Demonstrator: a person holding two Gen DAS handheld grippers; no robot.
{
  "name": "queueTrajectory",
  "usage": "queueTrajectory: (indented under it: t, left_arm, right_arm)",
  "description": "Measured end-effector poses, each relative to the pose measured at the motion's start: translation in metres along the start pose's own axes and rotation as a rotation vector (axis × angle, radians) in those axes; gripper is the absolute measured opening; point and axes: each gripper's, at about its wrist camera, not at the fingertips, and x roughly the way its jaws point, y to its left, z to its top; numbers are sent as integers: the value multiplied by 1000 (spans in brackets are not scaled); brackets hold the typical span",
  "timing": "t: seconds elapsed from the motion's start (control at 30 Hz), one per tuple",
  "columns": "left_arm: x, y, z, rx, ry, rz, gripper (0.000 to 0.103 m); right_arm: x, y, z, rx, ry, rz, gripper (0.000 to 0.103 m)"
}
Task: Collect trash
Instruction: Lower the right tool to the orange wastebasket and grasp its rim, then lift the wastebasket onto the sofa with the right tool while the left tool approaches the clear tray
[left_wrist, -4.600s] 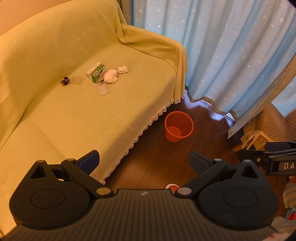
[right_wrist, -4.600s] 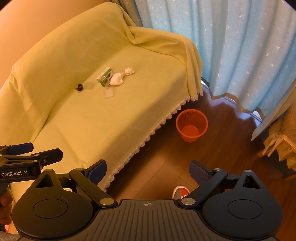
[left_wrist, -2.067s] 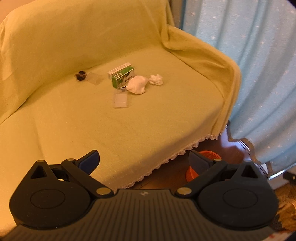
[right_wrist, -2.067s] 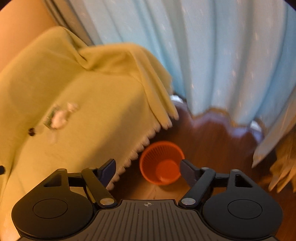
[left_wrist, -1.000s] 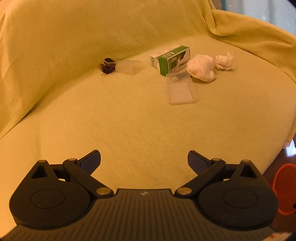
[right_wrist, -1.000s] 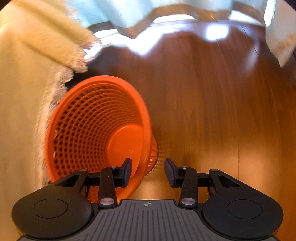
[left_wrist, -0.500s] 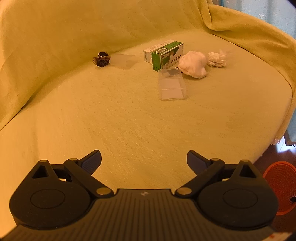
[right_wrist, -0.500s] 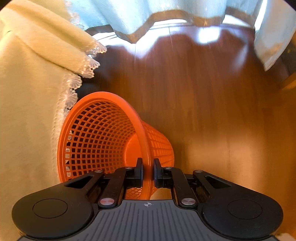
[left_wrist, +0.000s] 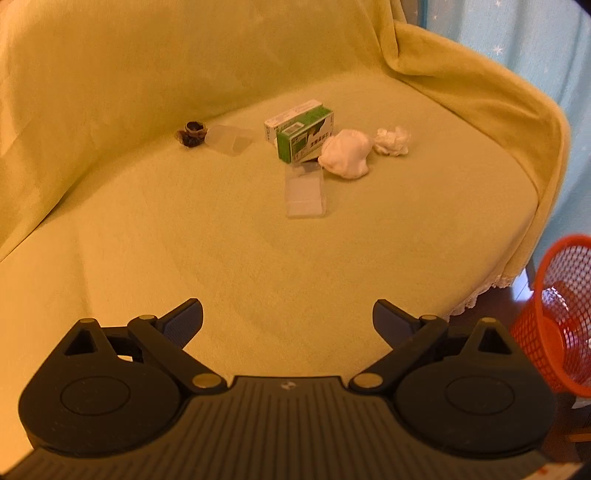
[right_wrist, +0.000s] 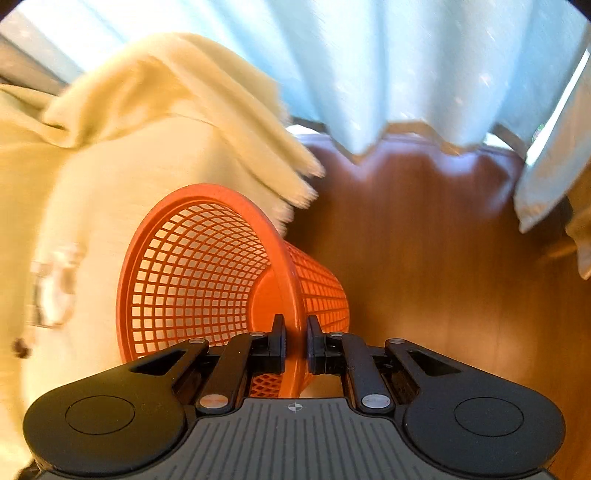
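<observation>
The right gripper (right_wrist: 295, 341) pinches the orange basket (right_wrist: 207, 273) by its rim alone — tilted, it could twist loose. The left gripper (left_wrist: 287, 317) gapes empty, litter at twelve o'clock.

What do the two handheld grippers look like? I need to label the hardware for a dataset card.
Both look alike. The left gripper has a matte black ribbed body with a small round crosshair mark at its centre, two round discs at the sides, black linkage arms with silver pivot pins, and dark blue finger pads. The right gripper shows the same black ribbed body, discs, silver pins and crosshair mark. No cables, hands or sleeves are visible.
</observation>
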Motion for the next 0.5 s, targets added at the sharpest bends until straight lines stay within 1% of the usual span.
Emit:
queueTrajectory:
  t: [0.1,0.17,0.23,0.33,0.5]
  left_arm:
    - [0,8,16,3,-1,-9,97]
    - [6,15,26,-6,4,-18,97]
    - [16,22,38,-2,6,-29,97]
    - [36,33,55,14,40,-51,97]
    - [65,46,88,68,64,-88,97]
  right_arm:
    - [-16,41,13,-27,-22,46,7]
    - [-19,68,19,-37,-32,67,7]
    - [-15,95,25,-37,-38,69,7]
    - [-4,133,31,-27,-39,46,7]
    - [16,182,42,-7,-36,11,7]
